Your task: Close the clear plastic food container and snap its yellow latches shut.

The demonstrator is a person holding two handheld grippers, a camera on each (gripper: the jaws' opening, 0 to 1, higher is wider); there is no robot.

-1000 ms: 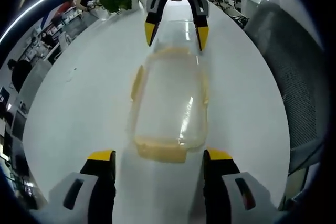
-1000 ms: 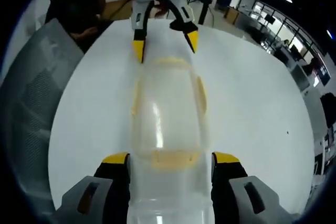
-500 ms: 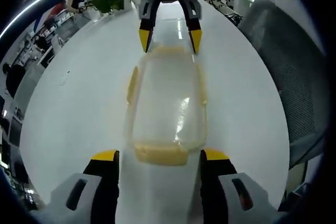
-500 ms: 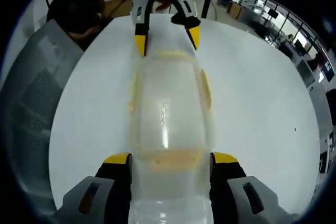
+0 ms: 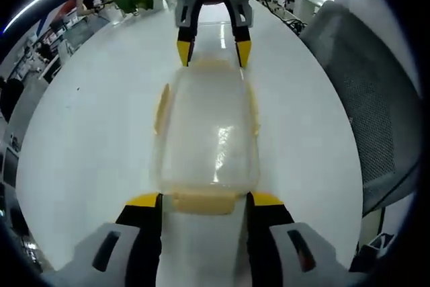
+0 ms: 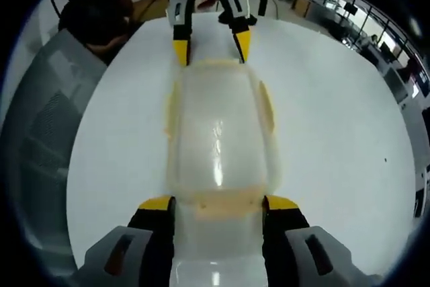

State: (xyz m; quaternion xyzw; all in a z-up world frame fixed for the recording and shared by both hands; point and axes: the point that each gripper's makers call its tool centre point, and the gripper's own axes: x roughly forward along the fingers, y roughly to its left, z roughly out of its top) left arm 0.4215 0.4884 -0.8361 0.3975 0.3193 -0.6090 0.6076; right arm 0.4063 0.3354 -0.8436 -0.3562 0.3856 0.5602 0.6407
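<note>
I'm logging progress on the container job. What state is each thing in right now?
Clear container: lid on, flat on the white table.
End latches: one between each gripper's jaws; whether snapped, cannot tell.
Side latches: sticking outward, seemingly not snapped.
Left gripper: open, jaws either side of its end latch.
Right gripper: open, jaws either side of the opposite end latch.

Clear container (image 5: 205,132) w/ yellow latches (image 5: 204,201), white table (image 5: 94,132), yellow-tipped tools.
</note>
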